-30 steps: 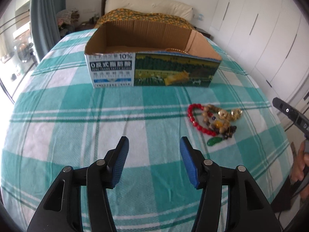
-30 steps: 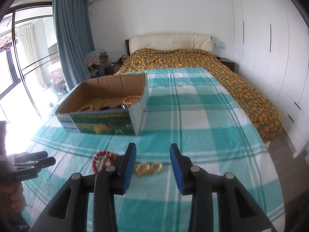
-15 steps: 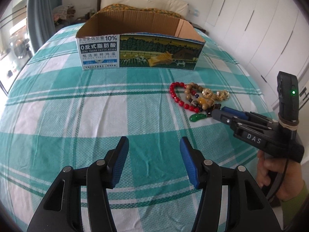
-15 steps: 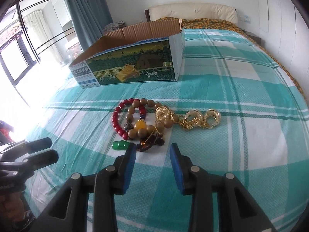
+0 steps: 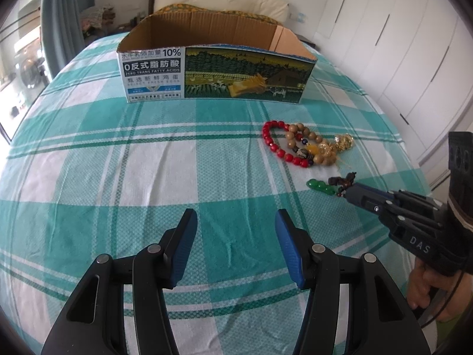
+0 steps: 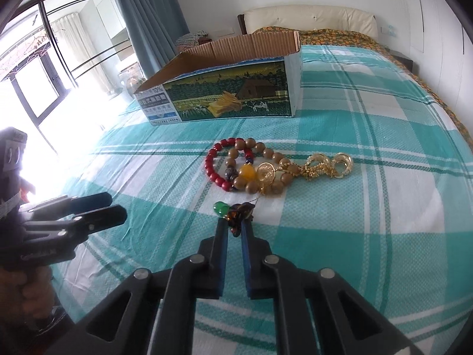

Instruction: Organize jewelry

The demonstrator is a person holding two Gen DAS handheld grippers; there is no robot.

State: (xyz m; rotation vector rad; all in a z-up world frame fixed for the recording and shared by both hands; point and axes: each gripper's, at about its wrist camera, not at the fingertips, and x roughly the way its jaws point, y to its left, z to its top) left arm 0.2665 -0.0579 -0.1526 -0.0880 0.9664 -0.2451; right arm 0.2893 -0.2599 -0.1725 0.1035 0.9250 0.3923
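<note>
at six o'clock of the bead pile (image 6: 251, 165), the right tongs (image 6: 234, 227), just closing, are clamping the dark charm (image 6: 240, 213), needing a lift to the box (image 6: 224, 94) at twelve o'clock, while the left tongs (image 5: 236, 248) are hanging apart.

Black left gripper (image 5: 236, 230), blue pads, silver screws (right gripper (image 5: 347, 193) marked "DAS")

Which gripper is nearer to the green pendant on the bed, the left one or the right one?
Right. The right gripper has just closed on the dark charm beside the green pendant, almost touching it. The left gripper hovers open over bare bedspread, clearly apart from it.
</note>
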